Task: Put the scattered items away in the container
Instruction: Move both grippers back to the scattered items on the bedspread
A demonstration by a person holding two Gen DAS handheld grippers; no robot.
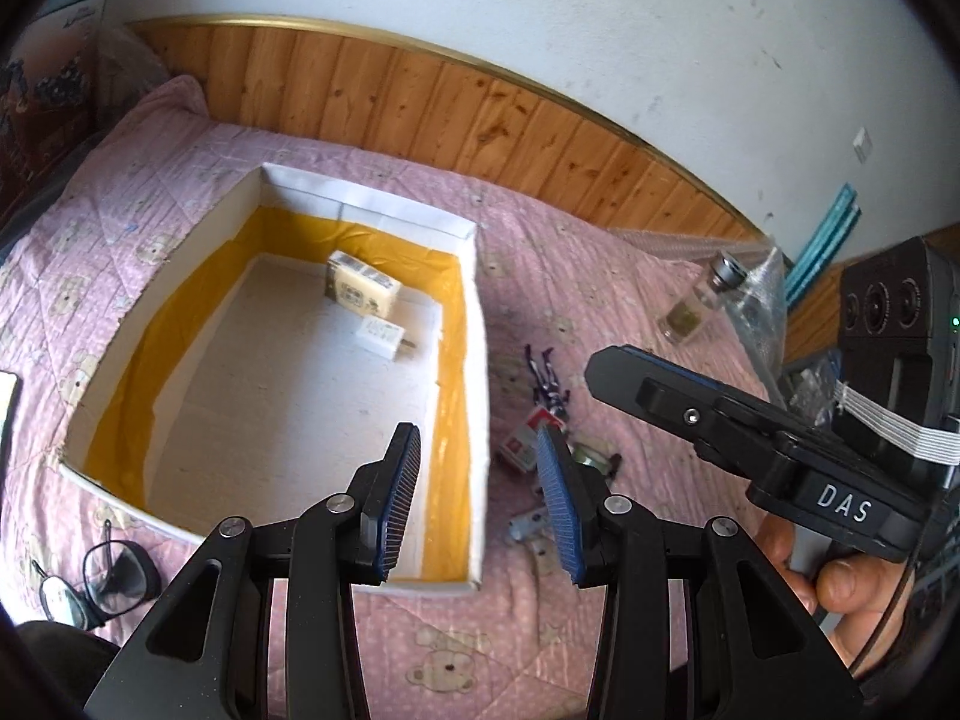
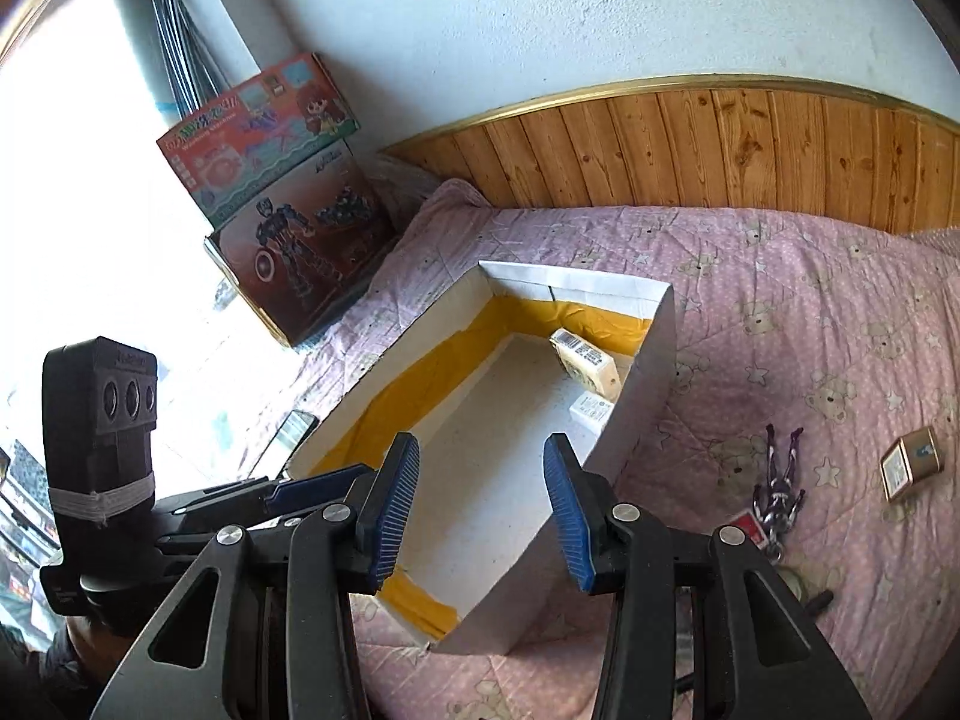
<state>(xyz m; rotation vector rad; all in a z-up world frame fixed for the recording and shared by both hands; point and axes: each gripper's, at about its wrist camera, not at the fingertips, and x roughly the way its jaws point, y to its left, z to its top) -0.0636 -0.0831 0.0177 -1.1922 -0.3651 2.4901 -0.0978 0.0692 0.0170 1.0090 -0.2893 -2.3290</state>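
Two items already lie in the white cardboard box with yellow lining [image 1: 468, 324], ahead of your left gripper [image 1: 480, 504]: a cream printed carton [image 1: 360, 291] and a white charger plug [image 1: 384, 336]. Both your grippers, the right gripper [image 2: 480, 510] too, stand apart and empty. You look between pickups; next, reach for the small red-and-white packet [image 1: 528, 441] just beyond your left gripper's right finger, or the purple figurine [image 2: 780, 489] right of the right gripper.

- The container [image 1: 477, 360] sits on the bed [image 1: 630, 312], in front of the wall panelling [image 1: 480, 114].
- Two small boxes [image 1: 360, 291] lie inside it, at the far right corner.
- A toy figure [image 2: 780, 489] lies right of the container.
- Glasses [image 1: 102, 582] lie at its near left.
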